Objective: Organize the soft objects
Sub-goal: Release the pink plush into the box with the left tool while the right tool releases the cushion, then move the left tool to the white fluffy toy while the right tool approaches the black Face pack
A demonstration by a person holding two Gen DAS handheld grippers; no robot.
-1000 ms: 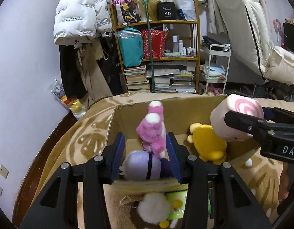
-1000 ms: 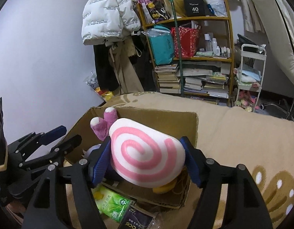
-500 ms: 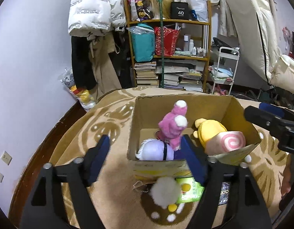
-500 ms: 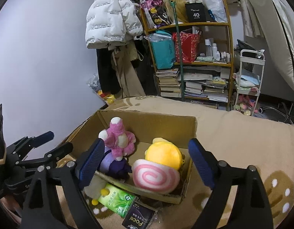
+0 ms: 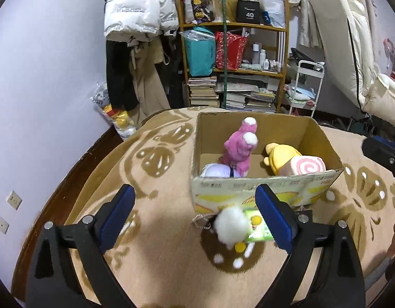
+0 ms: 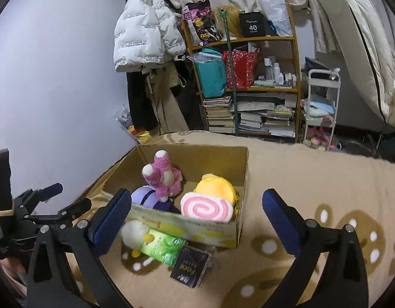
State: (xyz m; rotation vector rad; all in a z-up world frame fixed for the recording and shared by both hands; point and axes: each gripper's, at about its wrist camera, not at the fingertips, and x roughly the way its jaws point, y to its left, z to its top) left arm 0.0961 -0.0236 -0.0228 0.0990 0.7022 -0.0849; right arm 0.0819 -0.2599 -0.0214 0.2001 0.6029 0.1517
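An open cardboard box (image 5: 254, 120) (image 6: 197, 154) stands on a beige patterned blanket. Inside it are a pink plush (image 5: 238, 148) (image 6: 163, 177), a purple plush (image 5: 218, 172) (image 6: 146, 197), a yellow plush (image 5: 282, 156) (image 6: 215, 184) and a pink-swirl roll plush (image 5: 305, 165) (image 6: 205, 208). A white fluffy plush (image 5: 230, 223) (image 6: 134, 232) lies outside, against the box front. My left gripper (image 5: 193, 190) and right gripper (image 6: 196, 195) hover short of the box, jaws opening, with nothing gripped between them.
A green tissue pack (image 6: 164, 246) and a black packet (image 6: 189, 264) lie beside the white plush. Behind the bed stand a crowded wooden shelf (image 5: 233, 64), a white cart (image 6: 320, 107) and hanging jackets (image 6: 143, 36). The blanket's edge drops off at the left.
The left gripper let go of the pink plush and the right let go of the swirl roll; both now lie in the box. Both grippers opened wide and pulled back from it.
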